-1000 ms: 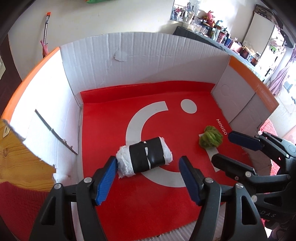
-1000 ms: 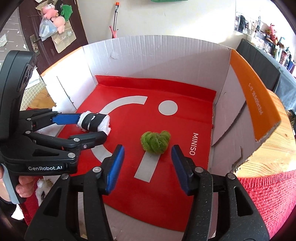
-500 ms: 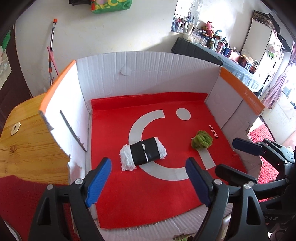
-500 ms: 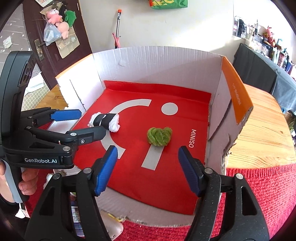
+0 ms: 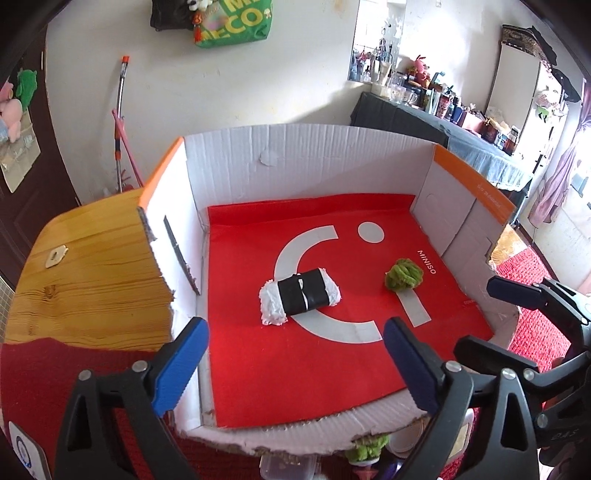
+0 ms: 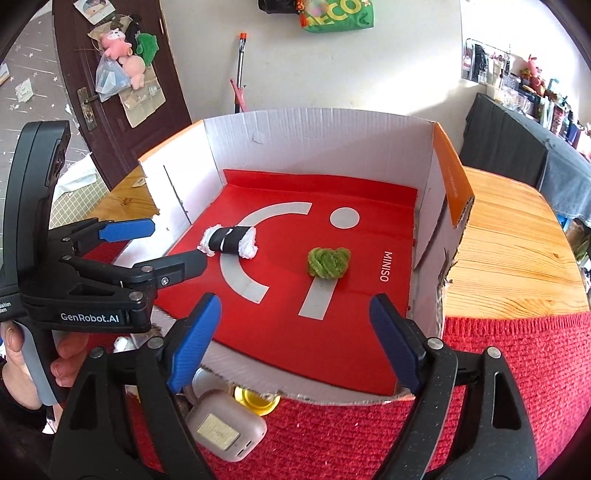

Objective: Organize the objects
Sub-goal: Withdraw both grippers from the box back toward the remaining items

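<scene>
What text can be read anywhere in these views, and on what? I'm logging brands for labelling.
"MINISO": white print on the red liner sheet in the white cardboard box.
"GenRobot.AI": black body of the left tool.
"ECO": partly visible on the green bag on the wall.
Orange box flap print: too small to read.
</scene>
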A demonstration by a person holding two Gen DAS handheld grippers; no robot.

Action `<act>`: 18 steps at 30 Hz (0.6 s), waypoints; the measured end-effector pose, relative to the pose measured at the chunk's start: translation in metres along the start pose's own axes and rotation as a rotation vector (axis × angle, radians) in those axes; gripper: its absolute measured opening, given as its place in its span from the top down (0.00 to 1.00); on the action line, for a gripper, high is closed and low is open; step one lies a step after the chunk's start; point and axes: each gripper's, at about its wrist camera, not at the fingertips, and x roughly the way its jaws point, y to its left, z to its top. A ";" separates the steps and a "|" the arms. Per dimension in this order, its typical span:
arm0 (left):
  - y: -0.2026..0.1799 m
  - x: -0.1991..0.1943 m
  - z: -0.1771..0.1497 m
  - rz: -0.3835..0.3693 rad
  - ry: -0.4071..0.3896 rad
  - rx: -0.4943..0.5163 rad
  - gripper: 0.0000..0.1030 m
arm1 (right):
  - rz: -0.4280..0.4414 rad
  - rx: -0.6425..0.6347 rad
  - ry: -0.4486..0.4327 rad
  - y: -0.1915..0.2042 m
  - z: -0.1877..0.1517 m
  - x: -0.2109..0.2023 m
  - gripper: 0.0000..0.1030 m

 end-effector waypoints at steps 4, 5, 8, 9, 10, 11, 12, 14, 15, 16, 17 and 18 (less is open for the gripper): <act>-0.003 -0.009 -0.004 0.011 -0.025 0.013 0.00 | -0.001 -0.001 -0.017 0.003 -0.004 -0.008 0.13; -0.004 -0.012 -0.005 0.013 -0.032 0.014 0.00 | -0.002 -0.003 -0.022 0.004 -0.005 -0.010 0.13; -0.005 -0.020 -0.008 0.022 -0.053 0.020 0.00 | -0.006 -0.005 -0.037 0.007 -0.007 -0.015 0.07; -0.005 -0.022 -0.010 0.029 -0.061 0.024 0.00 | -0.008 -0.007 -0.045 0.008 -0.008 -0.018 0.06; -0.005 -0.024 -0.011 0.035 -0.065 0.027 0.00 | -0.008 -0.007 -0.049 0.008 -0.009 -0.019 0.06; -0.006 -0.026 -0.012 0.041 -0.070 0.031 0.00 | -0.009 -0.007 -0.053 0.009 -0.010 -0.021 0.06; -0.006 -0.027 -0.013 0.047 -0.073 0.035 0.00 | -0.009 -0.007 -0.058 0.009 -0.011 -0.023 0.06; -0.006 -0.029 -0.015 0.051 -0.075 0.036 0.00 | -0.010 -0.006 -0.065 0.010 -0.013 -0.026 0.06; -0.006 -0.030 -0.016 0.050 -0.075 0.036 0.00 | -0.010 -0.005 -0.068 0.011 -0.014 -0.027 0.06; -0.006 -0.031 -0.018 0.048 -0.075 0.035 0.00 | -0.010 -0.004 -0.071 0.011 -0.015 -0.028 0.06; -0.006 -0.031 -0.018 0.046 -0.075 0.034 0.00 | -0.009 -0.003 -0.074 0.012 -0.016 -0.030 0.05; -0.007 -0.031 -0.019 0.045 -0.075 0.033 0.00 | -0.009 -0.002 -0.078 0.012 -0.017 -0.031 0.05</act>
